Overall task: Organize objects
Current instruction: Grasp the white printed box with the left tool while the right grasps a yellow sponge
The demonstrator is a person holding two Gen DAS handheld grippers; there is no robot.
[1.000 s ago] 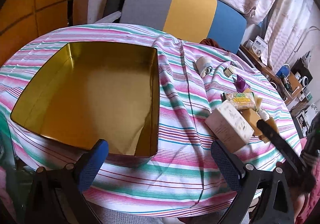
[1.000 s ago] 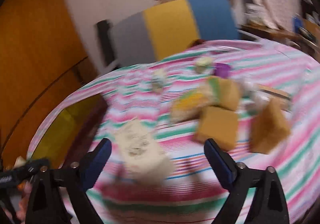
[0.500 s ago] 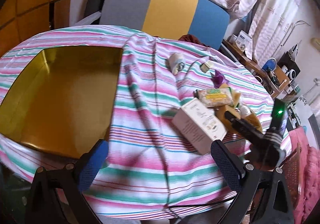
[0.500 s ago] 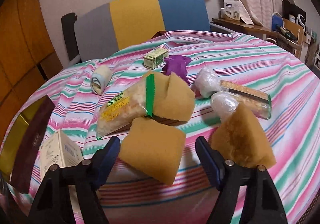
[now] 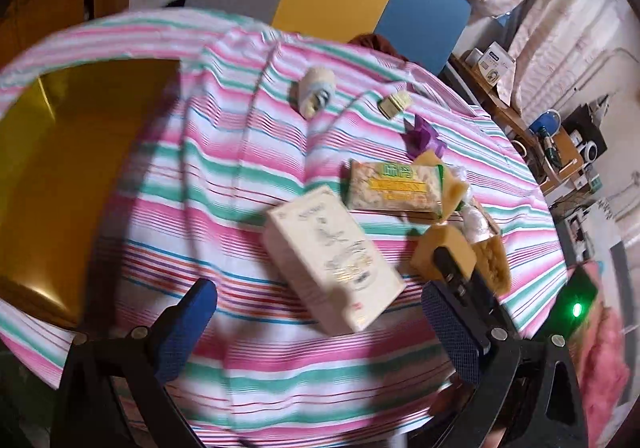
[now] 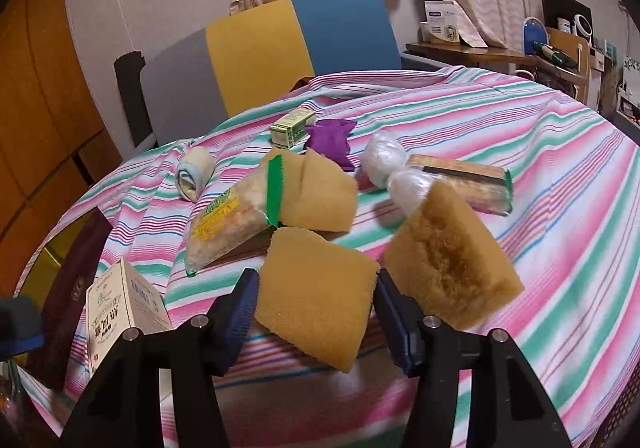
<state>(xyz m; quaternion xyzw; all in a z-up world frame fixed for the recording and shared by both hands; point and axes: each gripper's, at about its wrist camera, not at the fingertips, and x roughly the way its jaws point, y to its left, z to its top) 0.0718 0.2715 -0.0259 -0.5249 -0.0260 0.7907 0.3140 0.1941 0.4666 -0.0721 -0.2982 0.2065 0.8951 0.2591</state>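
My right jaws (image 6: 316,312) sit around the nearest tan sponge (image 6: 320,296) at the lower centre of the right wrist frame, one blue pad at each of its side edges; I cannot tell whether they are pressing it or only touching. A second, thicker sponge (image 6: 452,264) leans just to its right, and a third (image 6: 320,192) lies behind it, partly under a snack packet with a green seal (image 6: 232,220).

My left jaws (image 5: 320,312) are wide apart and hold nothing, low in the left wrist frame over the striped cloth (image 5: 240,176) that covers the worktop. Between the pads and a little beyond them lies a cream carton (image 5: 332,256), flat and turned at an angle. The gold tin (image 5: 68,176) fills the left side of that frame, open and well apart from the carton.

Farther back, in the right wrist frame, a rolled pale cloth (image 6: 194,176) sits left of centre, a small green-and-cream box (image 6: 292,126) touches a purple pouch (image 6: 330,140) near the middle, and two clear-wrapped bundles (image 6: 388,168) lie beside a long biscuit packet (image 6: 464,184) at the right. A chair with grey, yellow and blue panels (image 6: 260,64) stands beyond the worktop.
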